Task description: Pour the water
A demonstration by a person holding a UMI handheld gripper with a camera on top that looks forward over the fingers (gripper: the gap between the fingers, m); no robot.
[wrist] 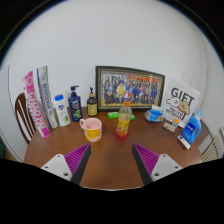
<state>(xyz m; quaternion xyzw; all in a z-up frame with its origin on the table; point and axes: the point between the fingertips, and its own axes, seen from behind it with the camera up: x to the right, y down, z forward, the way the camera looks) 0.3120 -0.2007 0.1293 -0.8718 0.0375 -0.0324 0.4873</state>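
Gripper [112,160] wide open, nothing held, magenta ribbed pads [72,158] spread apart. Round brown wooden table [110,165]. Clear plastic bottle [123,121], orange liquid inside, stands beyond the fingers, centred between them. Pink mug [92,128] just left of it, contents can't tell. Framed photo [129,87] leans against the wall behind. Gift bag [180,103] at right.

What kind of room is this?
Probably a room in a home: a wooden table against a wall holds a framed photo, a mug and bottles. The claw is open.
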